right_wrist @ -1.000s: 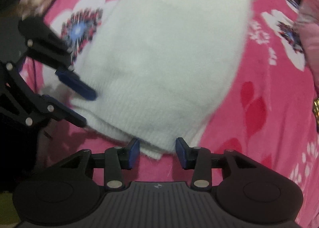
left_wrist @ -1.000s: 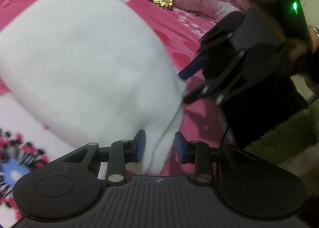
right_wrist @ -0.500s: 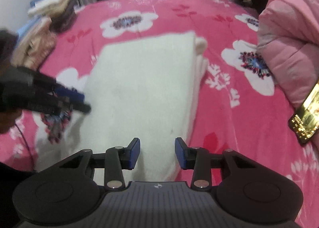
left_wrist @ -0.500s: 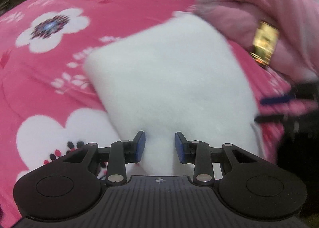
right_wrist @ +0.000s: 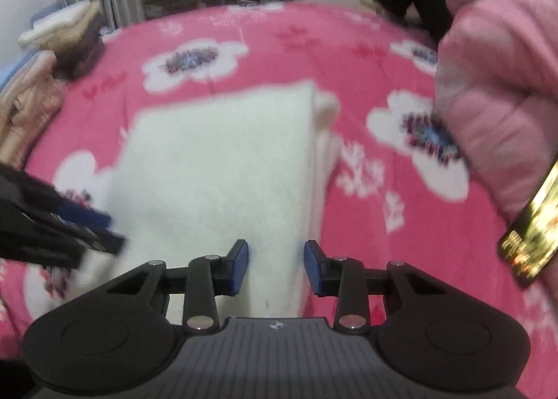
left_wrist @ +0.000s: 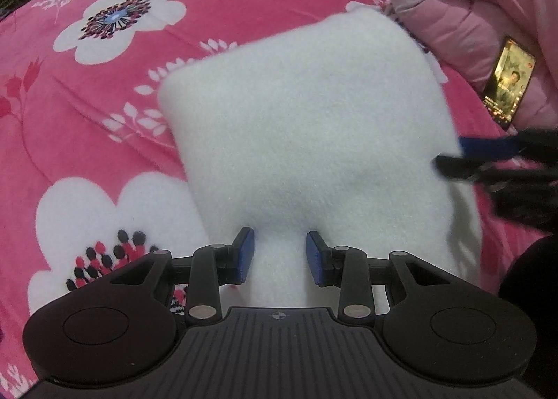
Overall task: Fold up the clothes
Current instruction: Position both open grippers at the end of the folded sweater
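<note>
A white fluffy garment (left_wrist: 307, 127) lies folded into a thick rectangle on the pink flowered bedspread (left_wrist: 87, 92); it also shows in the right wrist view (right_wrist: 216, 169). My left gripper (left_wrist: 279, 256) is open, its blue pads either side of the garment's near edge. My right gripper (right_wrist: 275, 266) is open over the garment's near right edge. Each gripper shows in the other's view, the right one (left_wrist: 488, 162) at the garment's right side, the left one (right_wrist: 69, 228) at its left side.
A pink padded jacket (left_wrist: 481, 5) lies at the right with a lit phone (left_wrist: 509, 82) propped on it. A stack of folded clothes (right_wrist: 59, 36) sits at the bed's far left corner. Curtains and room clutter are beyond the bed.
Both grippers have swung from the garment's side edge to face along it. The garment now lies flat as a folded rectangle. Both stay open.
</note>
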Motion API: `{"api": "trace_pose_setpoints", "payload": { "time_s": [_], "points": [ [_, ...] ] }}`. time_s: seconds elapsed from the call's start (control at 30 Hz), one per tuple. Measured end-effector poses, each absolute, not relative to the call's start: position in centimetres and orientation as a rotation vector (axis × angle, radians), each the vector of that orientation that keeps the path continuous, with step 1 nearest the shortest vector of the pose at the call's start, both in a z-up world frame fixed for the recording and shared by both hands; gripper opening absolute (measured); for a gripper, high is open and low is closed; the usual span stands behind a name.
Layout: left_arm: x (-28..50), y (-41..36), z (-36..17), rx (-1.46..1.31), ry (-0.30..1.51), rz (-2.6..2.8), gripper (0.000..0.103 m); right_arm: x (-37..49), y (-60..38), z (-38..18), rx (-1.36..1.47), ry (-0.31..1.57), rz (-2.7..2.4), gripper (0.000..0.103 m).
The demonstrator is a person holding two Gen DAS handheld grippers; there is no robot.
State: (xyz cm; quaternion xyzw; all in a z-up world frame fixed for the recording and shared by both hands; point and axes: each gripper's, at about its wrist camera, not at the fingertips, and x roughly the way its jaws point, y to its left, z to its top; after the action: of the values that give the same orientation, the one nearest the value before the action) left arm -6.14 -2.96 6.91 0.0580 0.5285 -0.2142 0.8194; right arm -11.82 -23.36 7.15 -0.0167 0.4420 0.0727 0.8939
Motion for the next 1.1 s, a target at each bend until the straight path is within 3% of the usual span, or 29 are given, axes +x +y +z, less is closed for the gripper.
{"api": "trace_pose_setpoints", "payload": {
  "time_s": [0.1,0.27,0.47,0.73,0.93,1.1],
  "points": [
    [-6.2,-3.3,7.0,0.139,1.127,-0.440,0.033,-12.1,-23.7,9.2,0.006,0.877,0.147,0.029],
    [-6.4,-3.9,7.2,0.166,1.129,-0.413,0.033,-11.1,-23.1,11.3,-0.031,0.748,0.162,0.029],
    [-6.6,-4.7,7.2,0.200,1.126,-0.378,0.034,-9.1,-22.5,7.2,-0.094,0.772,0.127,0.029],
    [-7.1,-5.7,7.2,0.268,1.102,-0.351,0.034,-8.0,-23.1,9.8,-0.012,0.638,0.136,0.029],
    [-7.2,-6.2,7.2,0.296,1.095,-0.335,0.035,-5.1,-24.0,6.3,0.037,0.654,0.146,0.031],
    [-7.3,-6.4,7.1,0.311,1.094,-0.325,0.035,-5.8,-24.0,8.9,0.060,0.589,0.174,0.030]
  ]
}}
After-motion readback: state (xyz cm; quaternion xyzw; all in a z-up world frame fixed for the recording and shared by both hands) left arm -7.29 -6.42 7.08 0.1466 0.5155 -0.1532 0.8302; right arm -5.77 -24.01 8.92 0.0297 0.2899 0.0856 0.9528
